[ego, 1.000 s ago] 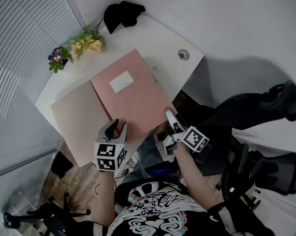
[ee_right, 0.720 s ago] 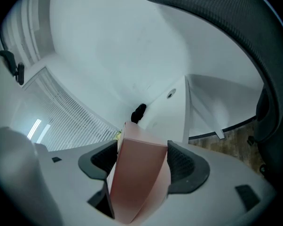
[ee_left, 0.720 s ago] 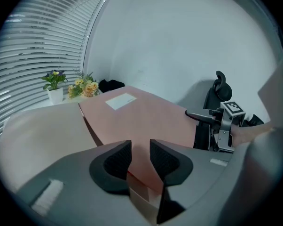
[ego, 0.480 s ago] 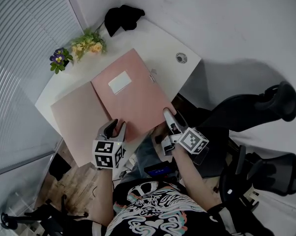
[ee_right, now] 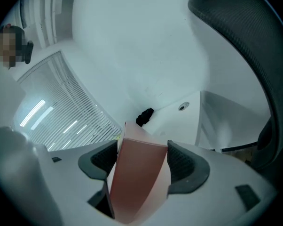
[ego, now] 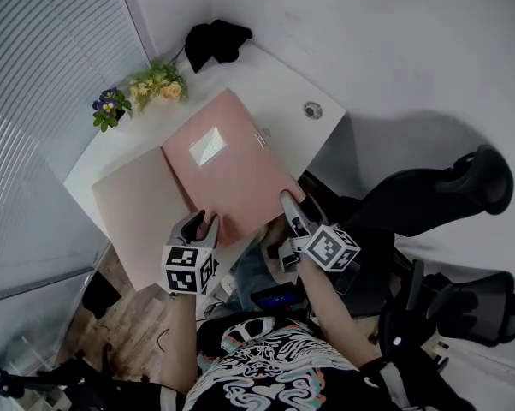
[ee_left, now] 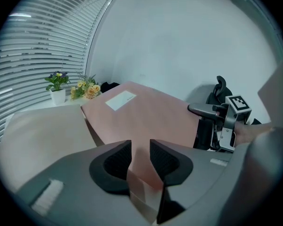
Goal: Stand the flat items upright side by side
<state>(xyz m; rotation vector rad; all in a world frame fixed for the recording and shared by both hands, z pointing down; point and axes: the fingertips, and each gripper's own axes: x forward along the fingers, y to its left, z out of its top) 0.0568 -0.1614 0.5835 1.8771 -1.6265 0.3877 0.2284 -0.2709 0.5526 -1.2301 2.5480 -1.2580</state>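
In the room's corner, beside slatted blinds, a white counter carries flowers and a black cloth beyond the pink folder; a beige folder lies just left of it, an office chair to its right. The left gripper pinches the pink folder's near edge; the right gripper, jaws wide, clamps its thick spine at the near right corner. Its white label shows no readable writing.
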